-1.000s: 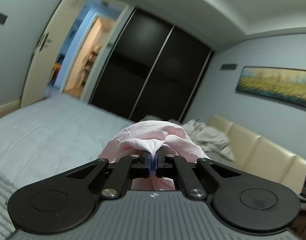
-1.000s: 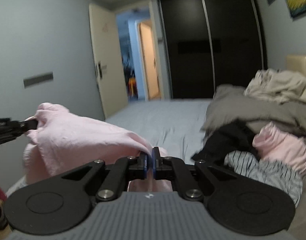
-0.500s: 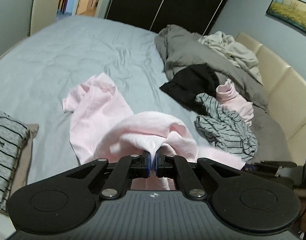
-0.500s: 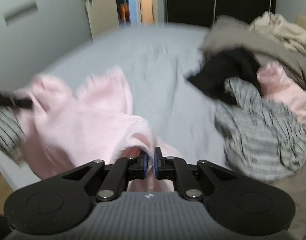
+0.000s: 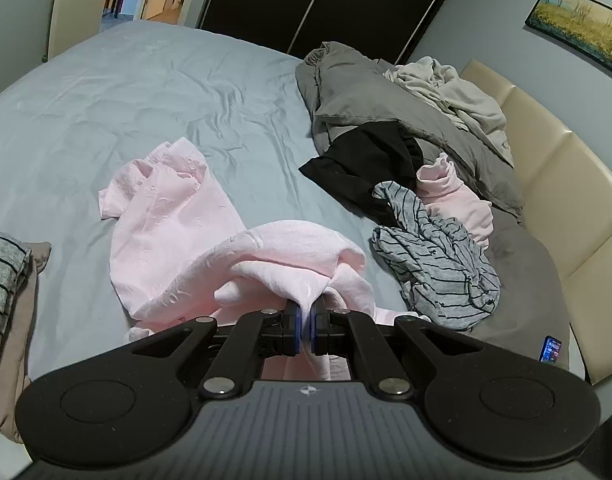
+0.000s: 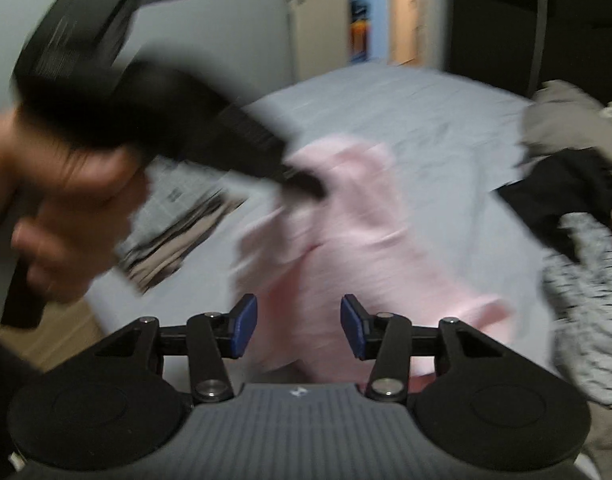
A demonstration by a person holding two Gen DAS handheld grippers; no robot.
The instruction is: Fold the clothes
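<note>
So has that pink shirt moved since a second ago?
Yes. The pink shirt came down: earlier it hung in front of the black wardrobe; now it lies on the bed.

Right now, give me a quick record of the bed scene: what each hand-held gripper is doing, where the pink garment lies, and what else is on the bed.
left hand-held gripper: shut on a bunched fold of the pink garment
right hand-held gripper: jaws have just been opening; pads apart, not pressing the cloth below them
pink garment: partly spread on the blue-grey sheet, near edge still lifted
pile to the right: black garment, striped grey garment, second pink piece, grey duvet
left edge: striped folded stack
</note>
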